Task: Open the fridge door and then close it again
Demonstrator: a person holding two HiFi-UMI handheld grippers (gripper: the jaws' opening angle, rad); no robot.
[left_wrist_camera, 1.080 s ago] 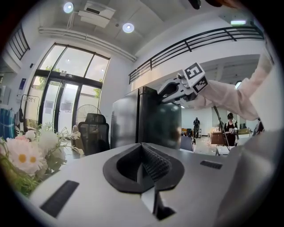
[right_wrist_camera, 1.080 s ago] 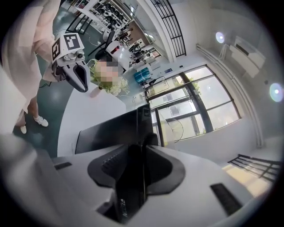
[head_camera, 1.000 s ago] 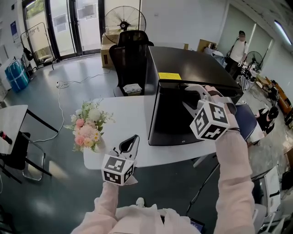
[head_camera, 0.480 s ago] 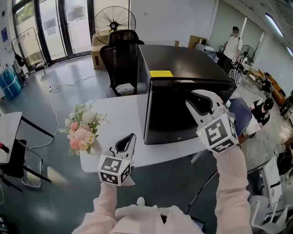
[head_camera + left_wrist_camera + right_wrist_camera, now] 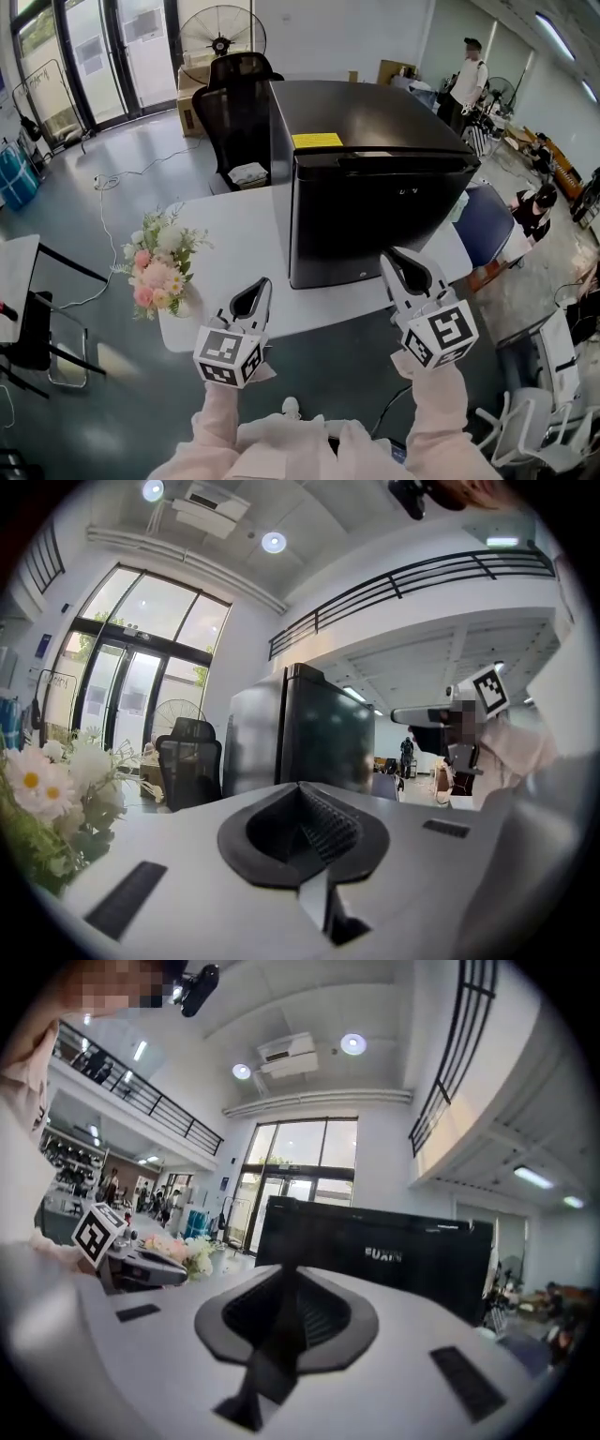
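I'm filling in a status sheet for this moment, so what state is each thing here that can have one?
fridge door: closed.
left tool: jaws together, empty.
right tool: jaws closing, nearly together, nothing between them, off the door.
flowers: upright on the table.

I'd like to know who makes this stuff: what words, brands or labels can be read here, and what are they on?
"FUXIN", as far as it can be made out: white lettering on the fridge door.
Yellow label on the fridge top: print too small to read.
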